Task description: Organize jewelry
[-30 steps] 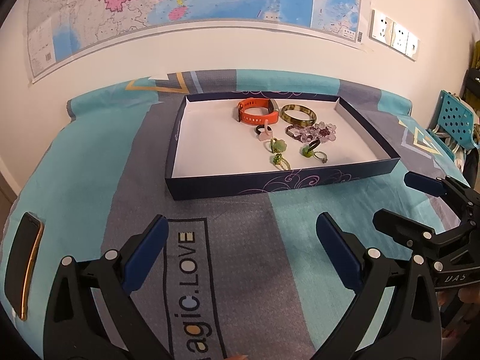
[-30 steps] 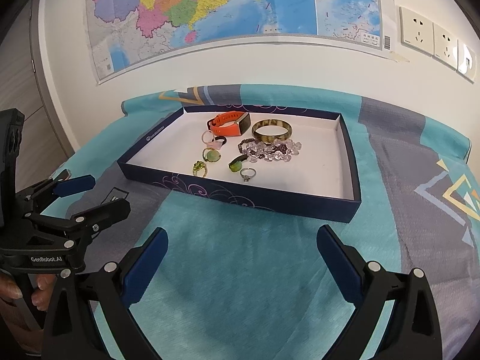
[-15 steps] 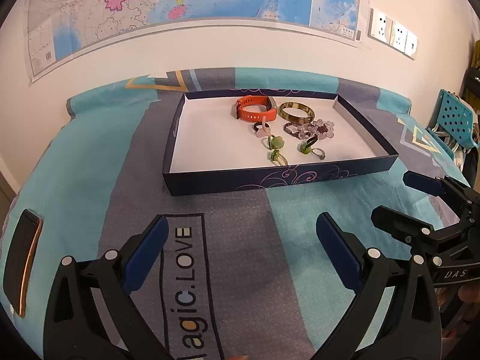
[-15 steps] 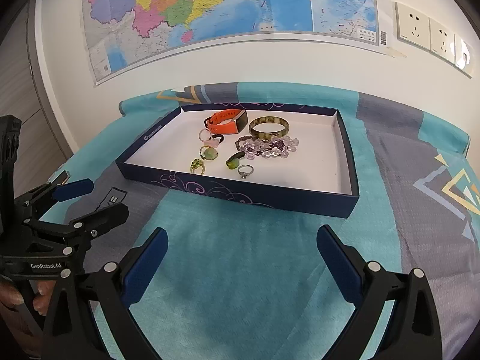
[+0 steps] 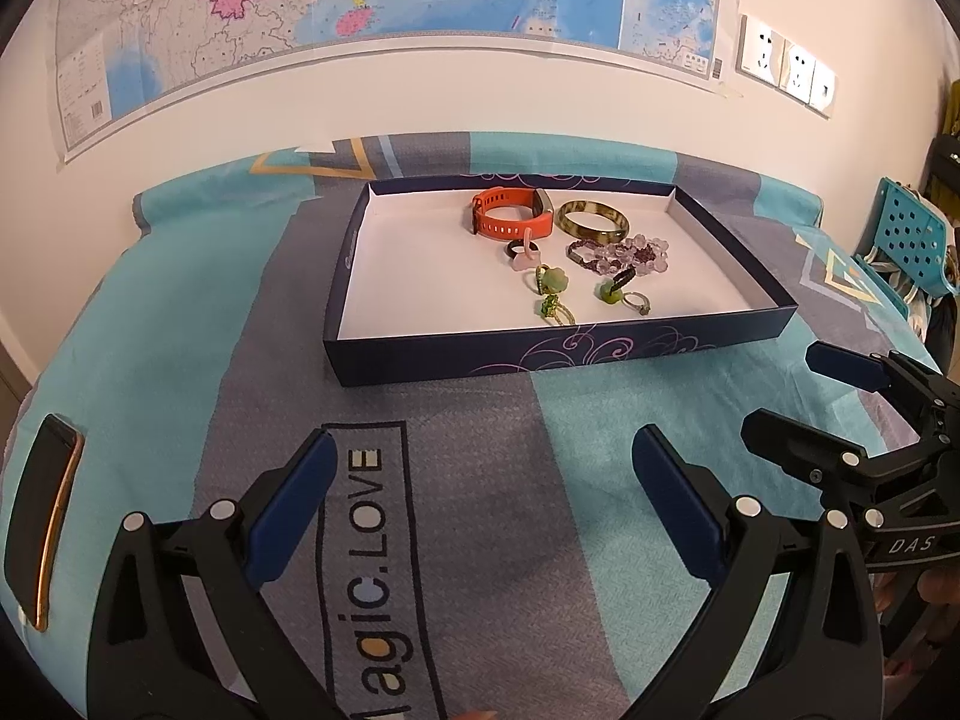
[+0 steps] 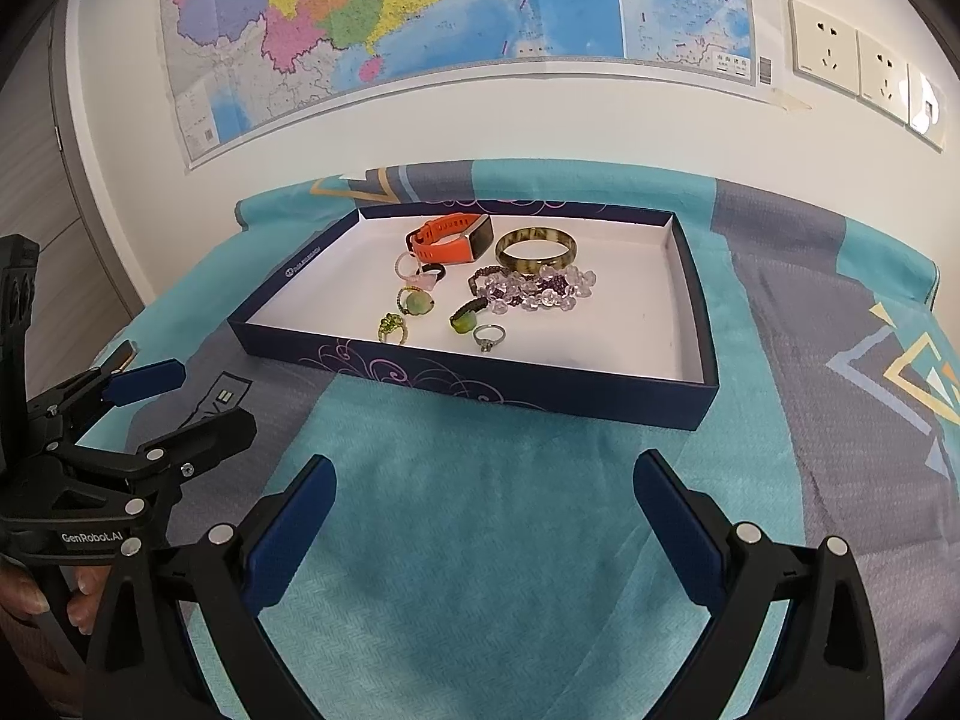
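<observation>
Hovered w/ left gripper (image 5: 480, 504) & right gripper (image 6: 483, 516) both spread wide, empty, short of jewelry tray (image 6: 600, 402) on bedspread (image 6: 480, 540)

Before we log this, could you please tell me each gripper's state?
Left gripper: open, holding nothing.
Right gripper: open, holding nothing.

Both wrist cameras are hovering low over the bedspread (image 5: 456, 420), facing the wall map (image 6: 420, 12). The left one is looking from nearer the cloth's left side, the right from its right. Each is catching the tray (image 5: 540, 354) (image 6: 480, 378) ahead, well apart.
</observation>
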A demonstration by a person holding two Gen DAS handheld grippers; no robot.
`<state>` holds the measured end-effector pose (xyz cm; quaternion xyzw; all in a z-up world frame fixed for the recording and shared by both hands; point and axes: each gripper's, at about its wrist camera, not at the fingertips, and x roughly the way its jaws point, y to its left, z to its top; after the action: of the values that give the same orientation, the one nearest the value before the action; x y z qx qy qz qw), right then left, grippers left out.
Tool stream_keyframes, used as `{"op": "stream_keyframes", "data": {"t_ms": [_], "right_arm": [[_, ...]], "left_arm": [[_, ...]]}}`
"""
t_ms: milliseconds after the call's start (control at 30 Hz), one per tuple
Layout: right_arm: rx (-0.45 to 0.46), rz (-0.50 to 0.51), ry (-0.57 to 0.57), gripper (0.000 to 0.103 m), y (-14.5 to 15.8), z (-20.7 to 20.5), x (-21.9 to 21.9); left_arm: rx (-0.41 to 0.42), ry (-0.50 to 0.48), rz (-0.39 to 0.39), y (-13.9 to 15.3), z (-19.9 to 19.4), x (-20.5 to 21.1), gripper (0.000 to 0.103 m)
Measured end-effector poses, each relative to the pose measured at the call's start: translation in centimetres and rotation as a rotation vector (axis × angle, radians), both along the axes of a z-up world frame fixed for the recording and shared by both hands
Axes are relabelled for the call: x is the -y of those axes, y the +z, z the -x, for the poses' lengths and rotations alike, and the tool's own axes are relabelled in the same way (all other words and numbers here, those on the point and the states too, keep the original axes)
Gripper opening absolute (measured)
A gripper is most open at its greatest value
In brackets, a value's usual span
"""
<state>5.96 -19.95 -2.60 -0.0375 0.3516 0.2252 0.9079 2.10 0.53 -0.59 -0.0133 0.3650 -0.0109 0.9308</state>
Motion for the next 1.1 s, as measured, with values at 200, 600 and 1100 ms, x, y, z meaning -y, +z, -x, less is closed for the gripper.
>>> {"op": "stream_keyframes", "data": {"t_ms": [200,600,1100], "right_arm": [[-0.008,-0.001,-0.003,0.096,-0.17,-0.10,0.01],[-0.015,-0.001,-0.006,0.096,-0.28,-0.15,-0.06],[-0.025,0.001,-0.007,0.096,-0.46,-0.28,-0.10]], "left_arm": [[-0.002,0.000,0.002,-0.16,0.06,0.05,0.097],[-0.009,-0.002,0.009,-0.30,-0.02,0.05,0.097],[-0.018,-0.003,0.012,-0.52,-0.12,0.18,0.097]]}}
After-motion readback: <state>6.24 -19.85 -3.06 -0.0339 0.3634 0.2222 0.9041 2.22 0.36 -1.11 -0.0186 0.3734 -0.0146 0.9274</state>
